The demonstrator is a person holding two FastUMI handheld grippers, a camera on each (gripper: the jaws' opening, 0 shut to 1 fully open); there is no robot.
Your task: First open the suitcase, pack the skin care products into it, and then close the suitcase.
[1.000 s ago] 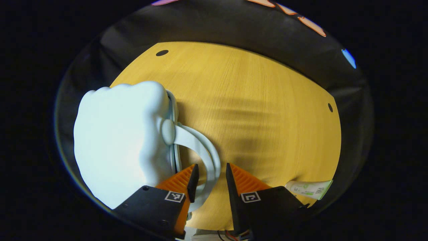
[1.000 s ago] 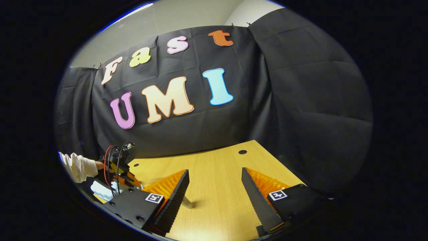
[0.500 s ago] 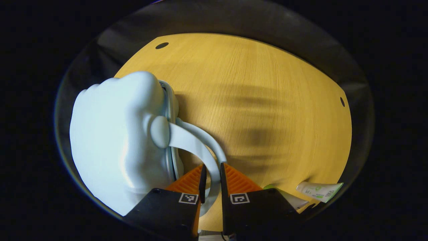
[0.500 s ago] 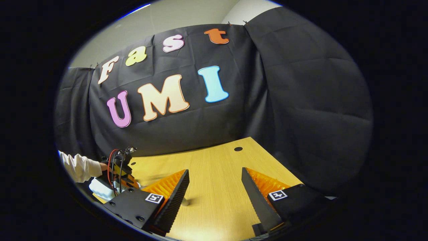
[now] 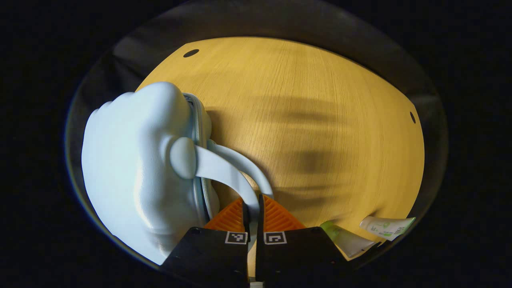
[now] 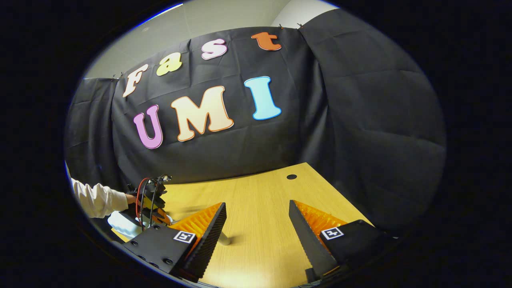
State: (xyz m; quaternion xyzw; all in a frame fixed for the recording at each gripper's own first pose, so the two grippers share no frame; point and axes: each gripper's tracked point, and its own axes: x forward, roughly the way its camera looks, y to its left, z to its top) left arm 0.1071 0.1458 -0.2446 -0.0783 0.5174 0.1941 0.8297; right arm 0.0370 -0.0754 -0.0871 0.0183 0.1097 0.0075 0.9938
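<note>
A pale blue suitcase (image 5: 132, 168) stands on the wooden table (image 5: 312, 112) at the left of the left gripper view, its zipper seam facing me. Its curved handle (image 5: 228, 176) arches down between my left gripper's orange fingers, and my left gripper (image 5: 252, 206) is shut on the handle. Two skin care tubes lie at the lower right: a green-ended one (image 5: 344, 240) and a white one (image 5: 387, 228). In the right gripper view my right gripper (image 6: 258, 212) is open over the table with nothing between its fingers. The left gripper (image 6: 150, 198) and the suitcase (image 6: 122, 225) appear far left there.
A white sleeve (image 6: 94, 198) reaches in at the far left of the right gripper view. The table has round cable holes (image 5: 191, 53) near its far corners. Black cloth hangs behind the table. A small tube end (image 6: 224, 240) lies beside my right gripper's left finger.
My left gripper's fingers closed from apart onto the suitcase handle. The suitcase shifted slightly left in its view. The right gripper barely moved.
</note>
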